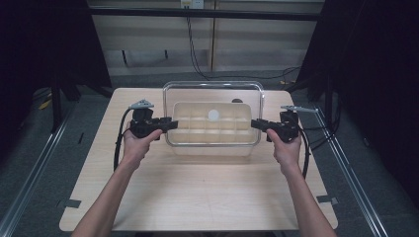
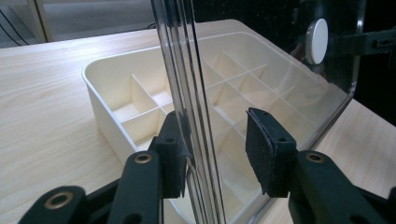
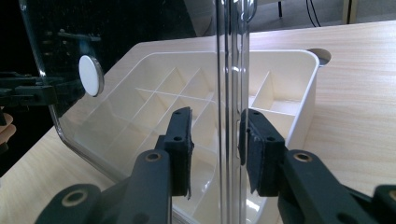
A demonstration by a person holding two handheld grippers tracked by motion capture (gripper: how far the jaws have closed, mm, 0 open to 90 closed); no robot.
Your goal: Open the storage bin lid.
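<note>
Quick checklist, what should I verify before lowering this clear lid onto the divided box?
1. Left gripper grip on clear lid: one pad touches the rim, the other looks apart; cannot tell.
2. Right gripper grip: much the same; cannot tell.
3. Grippers at opposite ends of the lid: ok.
4. Divided box compartments free of objects: ok.
5. Lid lined up over box: in the high view it sits toward the far side; not ok.
</note>
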